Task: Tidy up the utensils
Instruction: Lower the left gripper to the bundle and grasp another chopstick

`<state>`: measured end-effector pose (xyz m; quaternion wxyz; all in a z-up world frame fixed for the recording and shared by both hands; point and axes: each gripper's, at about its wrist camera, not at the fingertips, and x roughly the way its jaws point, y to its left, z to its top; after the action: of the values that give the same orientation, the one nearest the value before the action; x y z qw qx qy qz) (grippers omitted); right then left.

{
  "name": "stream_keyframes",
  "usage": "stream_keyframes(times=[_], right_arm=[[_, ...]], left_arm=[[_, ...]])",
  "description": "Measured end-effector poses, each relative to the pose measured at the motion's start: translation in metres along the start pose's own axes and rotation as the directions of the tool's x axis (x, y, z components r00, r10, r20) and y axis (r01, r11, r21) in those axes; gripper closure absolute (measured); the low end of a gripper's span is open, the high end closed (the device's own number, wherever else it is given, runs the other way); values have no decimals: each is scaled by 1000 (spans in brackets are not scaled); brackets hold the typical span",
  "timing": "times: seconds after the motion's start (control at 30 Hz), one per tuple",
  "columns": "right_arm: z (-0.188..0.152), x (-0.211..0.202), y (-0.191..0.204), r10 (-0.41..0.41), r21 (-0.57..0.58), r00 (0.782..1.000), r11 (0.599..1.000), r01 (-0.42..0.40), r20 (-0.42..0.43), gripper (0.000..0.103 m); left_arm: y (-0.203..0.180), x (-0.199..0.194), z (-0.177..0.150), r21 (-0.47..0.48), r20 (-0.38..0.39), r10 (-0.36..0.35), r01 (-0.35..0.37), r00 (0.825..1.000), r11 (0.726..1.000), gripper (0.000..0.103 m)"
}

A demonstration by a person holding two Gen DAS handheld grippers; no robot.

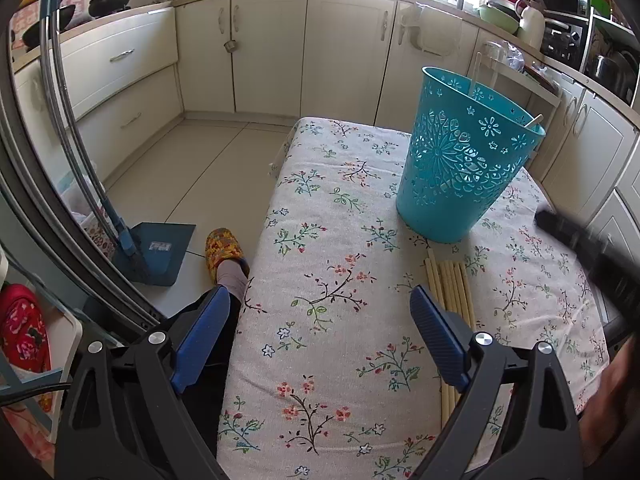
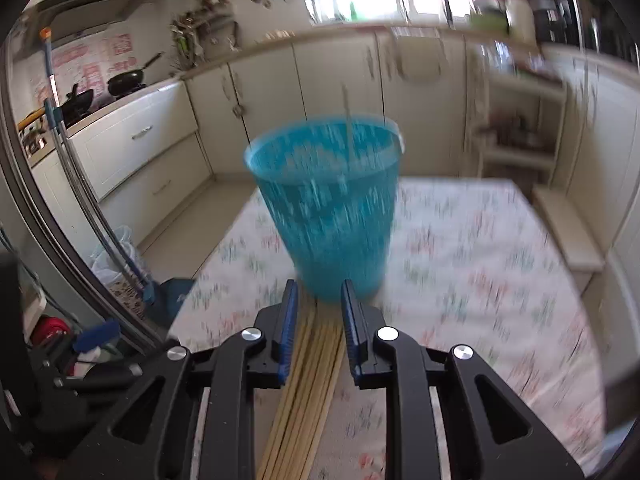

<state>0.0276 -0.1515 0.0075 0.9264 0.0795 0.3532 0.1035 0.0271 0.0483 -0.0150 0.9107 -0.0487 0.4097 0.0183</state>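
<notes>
Covering the table (image 1: 320,240), a floral cloth; standing toward its far right corner, a teal basket (image 1: 464,160) already holding 1 or 2 sticks. Lying just in front of the basket, a bundle of chopsticks (image 2: 312,364), long axis pointing straight at it. Straddling that bundle, the right gripper (image 2: 319,312) (view blurred), jaws partly parted, not visibly clamping. Hovering left of the bundle, the left gripper (image 1: 320,320), spread wide and holding nothing. Nearer by far: the right.
</notes>
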Motion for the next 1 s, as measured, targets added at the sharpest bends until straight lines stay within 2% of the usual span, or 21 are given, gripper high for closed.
stream_keyframes(times=[0.1, 0.23, 0.53, 0.77, 1.0], right_arm=[[-24, 13, -12, -4, 53, 998, 999, 7, -68, 86], [-46, 29, -20, -8, 78, 991, 997, 18, -133, 87], [-53, 53, -5, -33, 26, 985, 999, 38, -167, 88], [-56, 59, -10, -43, 22, 985, 999, 47, -166, 88], [-57, 58, -9, -53, -46, 980, 998, 45, -191, 94]], left_arm=[[1, 1, -2, 4, -5, 2, -2, 1000, 1000, 15], [1, 6, -6, 10, -23, 5, -5, 1000, 1000, 15], [1, 15, -8, 17, -44, 9, -8, 999, 1000, 15], [3, 24, -10, 10, -69, 16, -15, 997, 1000, 15], [-16, 32, -11, 59, -89, 6, -1, 996, 998, 14]])
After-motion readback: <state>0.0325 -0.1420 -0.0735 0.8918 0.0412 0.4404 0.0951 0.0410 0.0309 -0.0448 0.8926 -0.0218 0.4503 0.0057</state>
